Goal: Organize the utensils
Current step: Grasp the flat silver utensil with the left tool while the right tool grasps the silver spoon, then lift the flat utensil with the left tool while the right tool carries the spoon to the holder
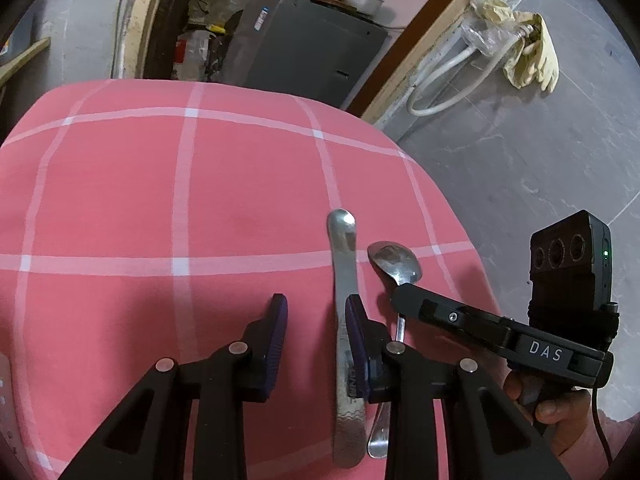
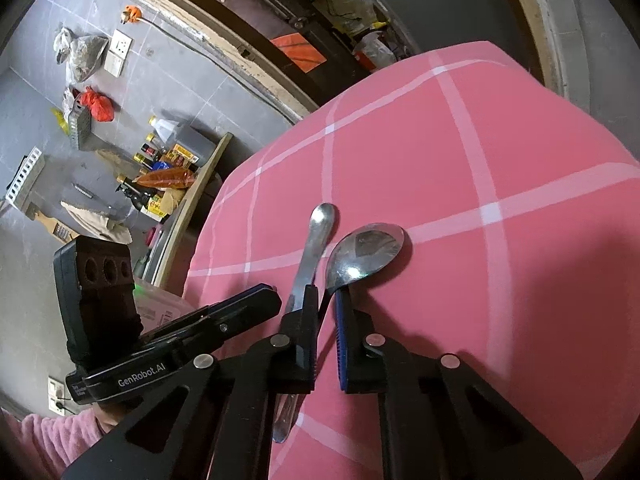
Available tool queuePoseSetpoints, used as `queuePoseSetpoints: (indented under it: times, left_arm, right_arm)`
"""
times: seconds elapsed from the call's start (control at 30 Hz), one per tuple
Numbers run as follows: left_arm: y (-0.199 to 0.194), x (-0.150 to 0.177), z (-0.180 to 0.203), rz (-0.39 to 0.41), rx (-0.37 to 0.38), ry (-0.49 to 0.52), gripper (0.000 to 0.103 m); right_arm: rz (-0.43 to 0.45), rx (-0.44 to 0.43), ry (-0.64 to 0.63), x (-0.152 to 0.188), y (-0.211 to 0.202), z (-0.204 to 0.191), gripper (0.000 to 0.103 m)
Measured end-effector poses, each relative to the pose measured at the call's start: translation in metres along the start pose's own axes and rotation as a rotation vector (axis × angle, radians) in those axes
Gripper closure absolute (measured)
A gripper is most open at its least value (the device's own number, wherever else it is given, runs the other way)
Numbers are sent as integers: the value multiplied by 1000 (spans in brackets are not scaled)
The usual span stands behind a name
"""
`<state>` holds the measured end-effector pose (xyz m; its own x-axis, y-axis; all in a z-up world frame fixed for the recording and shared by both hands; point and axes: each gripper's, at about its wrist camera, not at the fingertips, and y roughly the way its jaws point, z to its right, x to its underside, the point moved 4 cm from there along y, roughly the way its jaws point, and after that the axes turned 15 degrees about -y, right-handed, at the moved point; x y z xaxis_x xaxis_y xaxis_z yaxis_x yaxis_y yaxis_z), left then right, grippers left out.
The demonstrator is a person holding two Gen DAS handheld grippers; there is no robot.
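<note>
A flat steel utensil, like a butter knife (image 1: 345, 320), lies lengthwise on the pink checked cloth (image 1: 160, 200), beside a steel spoon (image 1: 394, 262). My left gripper (image 1: 316, 312) is open and empty; its right finger rests next to the knife. My right gripper (image 2: 326, 308) has its jaws close around the spoon's (image 2: 366, 250) neck, bowl pointing away, low over the cloth (image 2: 480, 140). The knife (image 2: 316, 240) lies just left of it. The right gripper also shows in the left wrist view (image 1: 404, 300).
The table's right edge (image 1: 460, 216) drops to a grey tiled floor. A grey appliance (image 1: 308, 44) stands behind the table. A wooden shelf with several bottles (image 2: 168, 168) stands left of the table in the right wrist view.
</note>
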<state>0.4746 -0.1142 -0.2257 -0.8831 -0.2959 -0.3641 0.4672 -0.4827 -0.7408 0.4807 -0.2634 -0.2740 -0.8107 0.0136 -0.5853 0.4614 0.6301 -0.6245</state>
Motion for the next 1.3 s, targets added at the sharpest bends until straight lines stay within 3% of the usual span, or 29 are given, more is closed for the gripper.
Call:
queuePoseSetpoints:
  times: [0.3, 0.43, 0.63, 1.2, 1.23, 1.3]
  left_arm:
    - [13, 2, 17, -107, 6, 32, 75]
    - [19, -1, 23, -159, -40, 49, 88]
    - [22, -1, 29, -202, -81, 41, 88]
    - [24, 14, 55, -206, -209, 143, 90]
    - [21, 14, 57, -199, -190, 149, 100]
    - [17, 16, 63, -198, -183, 160, 101]
  right_arm:
    - [11, 31, 8, 0, -21, 15, 96]
    - [16, 38, 13, 3, -28, 19, 96]
    - [19, 44, 15, 5, -36, 23, 96]
    - [31, 73, 33, 15, -63, 29, 96]
    - [30, 75, 31, 15, -63, 29, 96]
    - [28, 75, 26, 18, -65, 26, 96]
